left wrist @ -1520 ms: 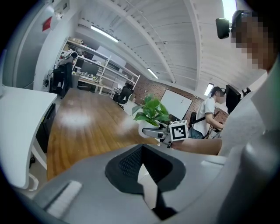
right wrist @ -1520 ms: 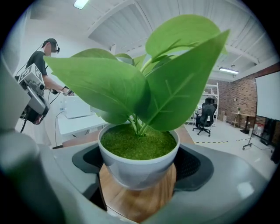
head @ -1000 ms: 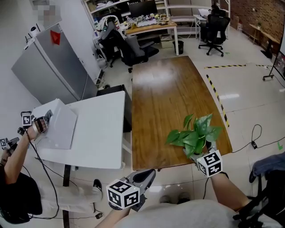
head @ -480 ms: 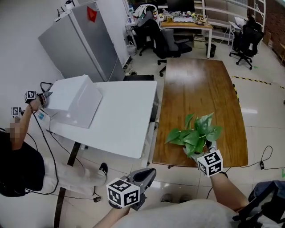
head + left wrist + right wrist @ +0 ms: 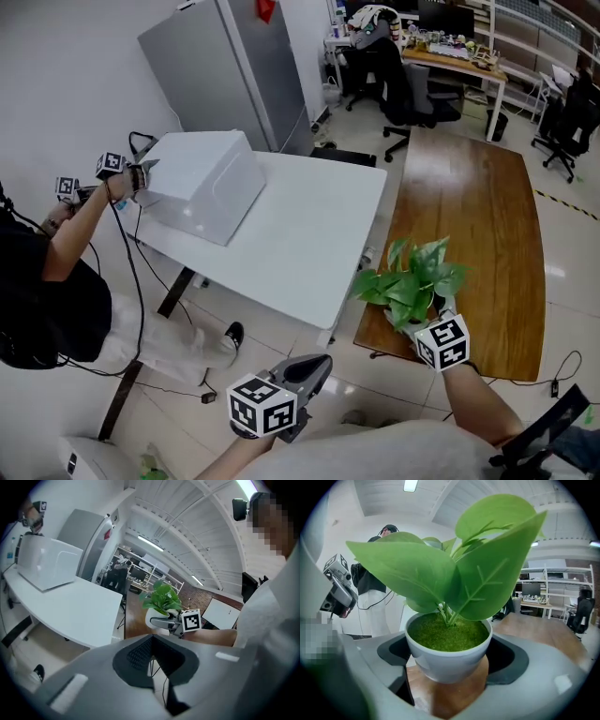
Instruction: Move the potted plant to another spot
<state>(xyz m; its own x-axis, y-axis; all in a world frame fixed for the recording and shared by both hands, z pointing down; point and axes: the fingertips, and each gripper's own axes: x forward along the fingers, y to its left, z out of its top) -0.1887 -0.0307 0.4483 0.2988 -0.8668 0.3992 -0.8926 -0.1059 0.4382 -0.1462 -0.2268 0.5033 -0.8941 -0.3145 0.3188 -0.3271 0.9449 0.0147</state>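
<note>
The right gripper [image 5: 419, 328] pinches the potted plant [image 5: 410, 281] by its white pot, jaws wide, keeping it upright over the wooden bench's [image 5: 487, 225] near corner, apparently for carrying. The left gripper [image 5: 314, 367] hangs aside, jaws pressed together, empty.

A white box [image 5: 202, 183] lies on the white table [image 5: 300, 253] beside a wooden table [image 5: 478, 216].
</note>
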